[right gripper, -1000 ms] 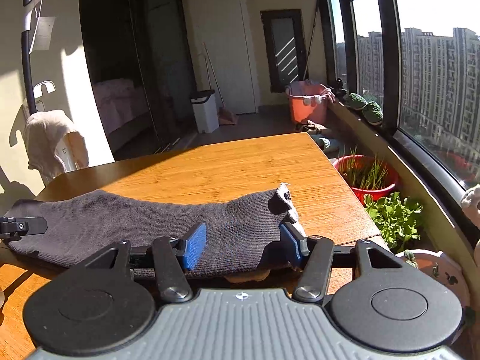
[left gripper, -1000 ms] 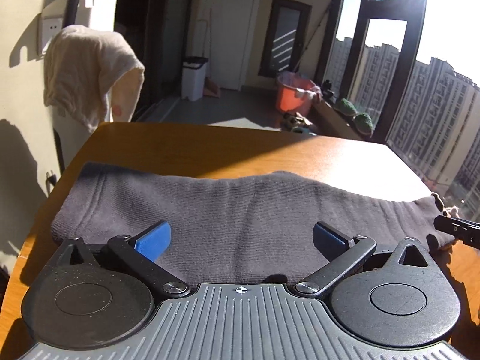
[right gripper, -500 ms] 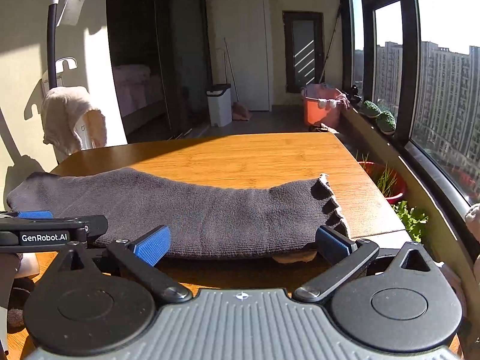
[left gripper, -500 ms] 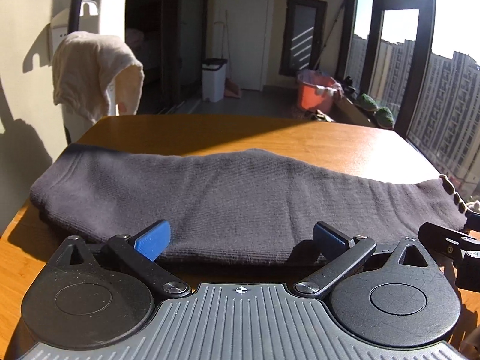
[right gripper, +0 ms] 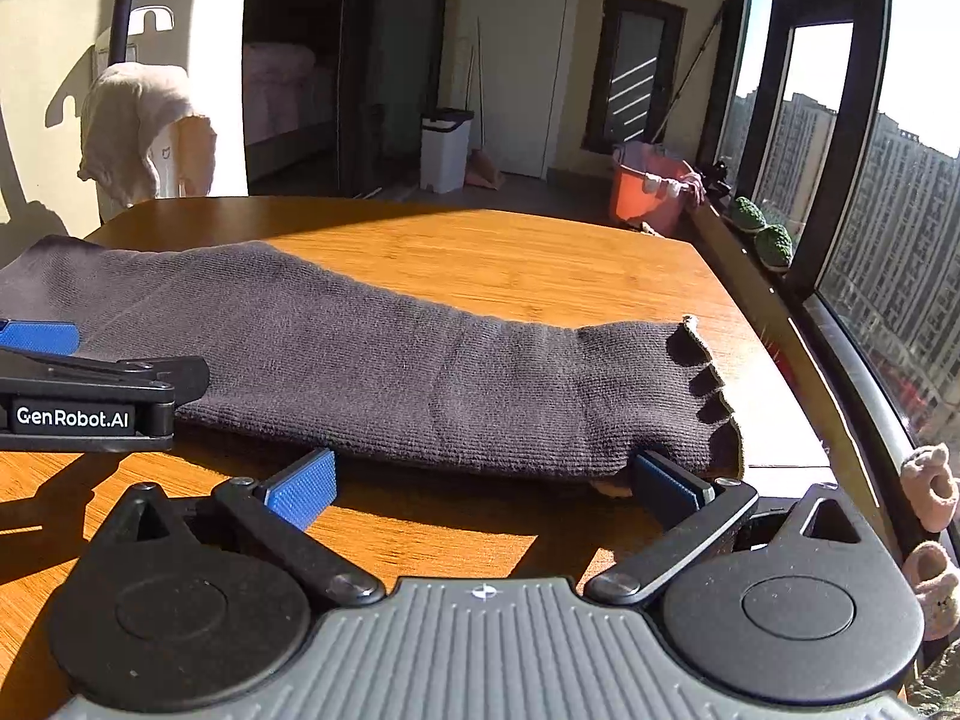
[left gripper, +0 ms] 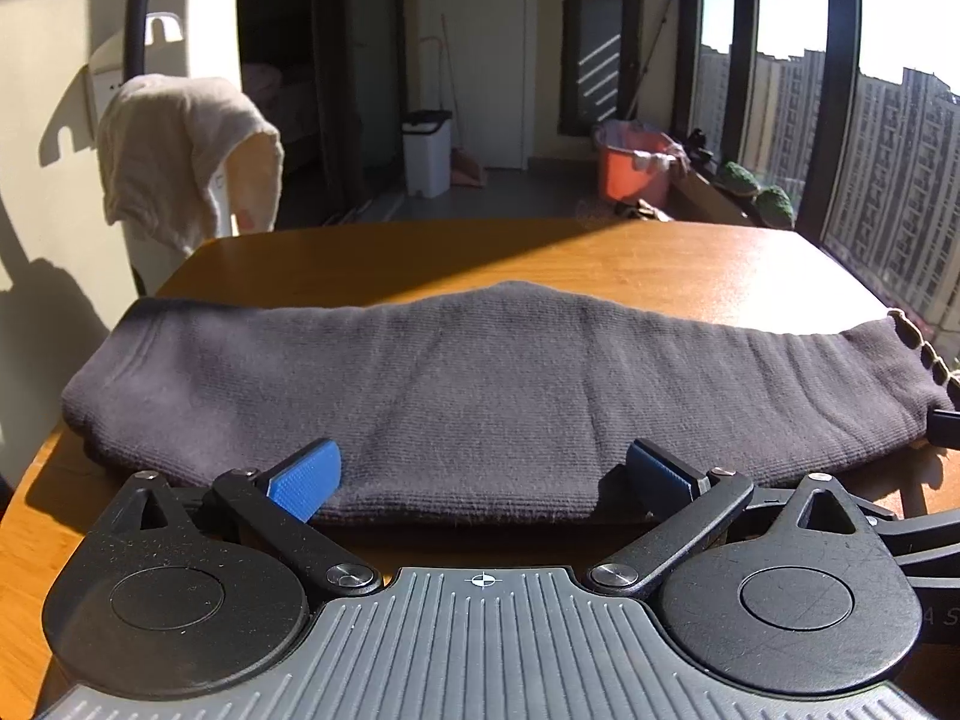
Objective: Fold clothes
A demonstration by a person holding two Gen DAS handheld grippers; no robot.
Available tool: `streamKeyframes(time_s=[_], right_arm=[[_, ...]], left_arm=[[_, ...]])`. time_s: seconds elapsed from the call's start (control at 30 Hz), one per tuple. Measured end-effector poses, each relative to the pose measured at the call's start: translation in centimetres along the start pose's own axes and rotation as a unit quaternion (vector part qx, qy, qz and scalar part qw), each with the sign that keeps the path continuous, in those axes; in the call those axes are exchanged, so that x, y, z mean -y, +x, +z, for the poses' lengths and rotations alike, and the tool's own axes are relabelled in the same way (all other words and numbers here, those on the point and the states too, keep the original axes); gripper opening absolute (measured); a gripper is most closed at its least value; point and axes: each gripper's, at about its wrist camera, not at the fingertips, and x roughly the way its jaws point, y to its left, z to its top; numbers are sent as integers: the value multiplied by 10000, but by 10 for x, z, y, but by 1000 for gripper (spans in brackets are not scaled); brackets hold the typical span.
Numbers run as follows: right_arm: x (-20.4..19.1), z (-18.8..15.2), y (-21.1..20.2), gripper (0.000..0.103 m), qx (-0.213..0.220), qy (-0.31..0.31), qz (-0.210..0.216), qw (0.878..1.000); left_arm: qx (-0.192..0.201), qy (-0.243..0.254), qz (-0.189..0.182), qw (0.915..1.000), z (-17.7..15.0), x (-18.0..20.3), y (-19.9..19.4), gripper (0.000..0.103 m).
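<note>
I see the wooden tabletop (left gripper: 660, 264) carrying the folded dark grey knit garment (left gripper: 480, 384), its long axis running left to right across my view, scalloped edge (right gripper: 711, 396) pointing toward the window side. My left gripper (left gripper: 483, 474) sits at the garment's near edge, fingers spread wide, holding nothing. My right gripper (right gripper: 480, 483) is likewise spread, its right finger (right gripper: 666, 486) touching the scalloped end.

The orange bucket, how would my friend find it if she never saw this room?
Look past the wooden table to the floor by the tall windows. The orange bucket sits there near the green plants; it is the only bright orange thing, unlike the white bin.
</note>
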Motion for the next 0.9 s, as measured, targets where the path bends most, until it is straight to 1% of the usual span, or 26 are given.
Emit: streamKeyframes(time_s=[0.07,0.1,0.9], right_arm=[[6,-2,0,103,-97,270,132,9995],[8,-3,0,103,-106,302,159,9994],[11,-5,-1,103,-114,305,184,9993]], left_arm=[[-4,-5,-5,10000,0,0,1,103],[-5,-5,-6,10000,1,0,1,103],[-12,-8,-8,10000,3,-4,3,103]])
